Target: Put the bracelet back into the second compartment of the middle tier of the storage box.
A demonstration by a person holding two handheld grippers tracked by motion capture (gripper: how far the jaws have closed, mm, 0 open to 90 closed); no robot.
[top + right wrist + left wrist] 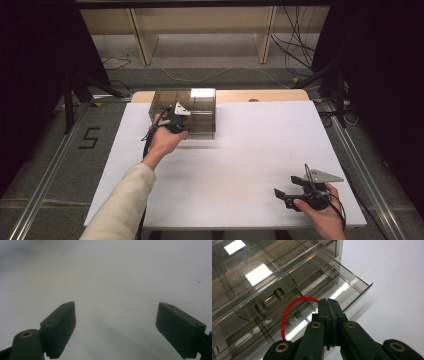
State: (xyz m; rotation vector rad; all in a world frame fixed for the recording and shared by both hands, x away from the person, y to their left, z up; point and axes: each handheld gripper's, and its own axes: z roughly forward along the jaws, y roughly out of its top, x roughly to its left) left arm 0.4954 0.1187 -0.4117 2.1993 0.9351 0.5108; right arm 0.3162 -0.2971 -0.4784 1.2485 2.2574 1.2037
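Observation:
A smoky clear drawer cabinet stands at the back of the white table, left of its middle. My left gripper is at the cabinet's front. In the left gripper view its jaws are shut, pinching a thin red rubber band that loops out to the left. They hover over a pulled-out drawer of the cabinet; I see nothing lying in the drawer. My right gripper rests near the front right corner, open, with nothing but bare table between its jaws.
A wooden shelf frame and loose cables lie on the floor beyond the table. Metal rails run along both sides. The floor at the left bears a "5" mark.

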